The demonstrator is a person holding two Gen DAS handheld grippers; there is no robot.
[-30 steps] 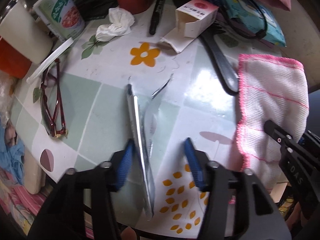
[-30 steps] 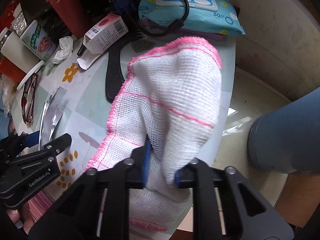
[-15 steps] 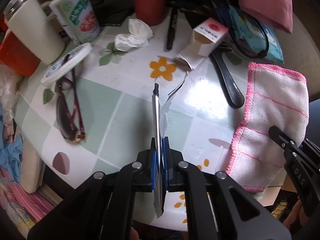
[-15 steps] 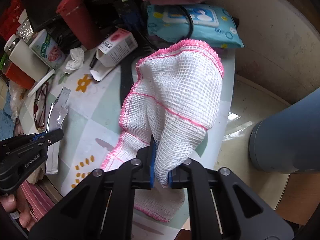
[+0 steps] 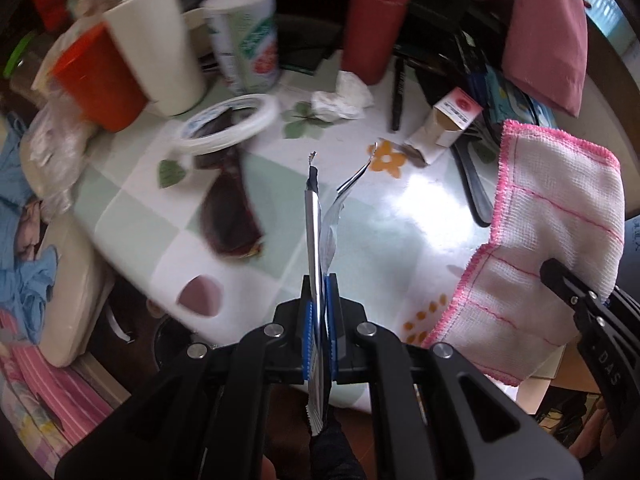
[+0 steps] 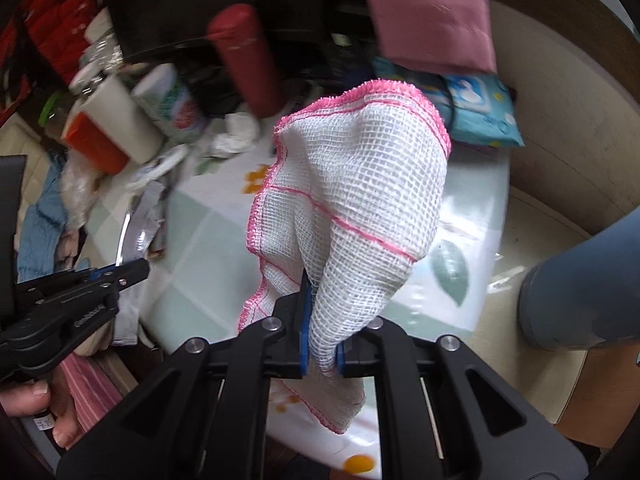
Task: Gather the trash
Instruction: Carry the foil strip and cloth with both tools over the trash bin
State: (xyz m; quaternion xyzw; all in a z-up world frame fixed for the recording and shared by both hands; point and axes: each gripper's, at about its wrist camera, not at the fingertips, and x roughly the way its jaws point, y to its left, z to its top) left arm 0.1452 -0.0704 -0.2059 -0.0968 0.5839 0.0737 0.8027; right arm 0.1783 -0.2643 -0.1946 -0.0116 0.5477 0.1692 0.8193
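Observation:
My left gripper (image 5: pixel 319 312) is shut on a torn silver foil wrapper (image 5: pixel 316 236) and holds it edge-on above the tiled table (image 5: pixel 376 248); the wrapper also shows in the right wrist view (image 6: pixel 140 220). My right gripper (image 6: pixel 320 344) is shut on a white cloth with pink edging (image 6: pixel 360 200), lifted off the table; the cloth also shows at the right of the left wrist view (image 5: pixel 560 220). A crumpled white tissue (image 5: pixel 340 98) and an open small carton (image 5: pixel 452 120) lie at the back of the table.
A red bottle (image 5: pixel 376 16), a printed can (image 5: pixel 248 36), a white cup (image 5: pixel 156 48), an orange cup (image 5: pixel 96 76), a white lid (image 5: pixel 228 124), dark glasses (image 5: pixel 228 208), a black pen (image 5: pixel 397 96) and a blue wipes pack (image 6: pixel 480 112) crowd the table's back. A blue bin (image 6: pixel 588 284) stands at right.
Both grippers have risen from the table, the left lifting the foil wrapper, the right lifting the cloth. The view has shifted toward the cups and bottles at the back.

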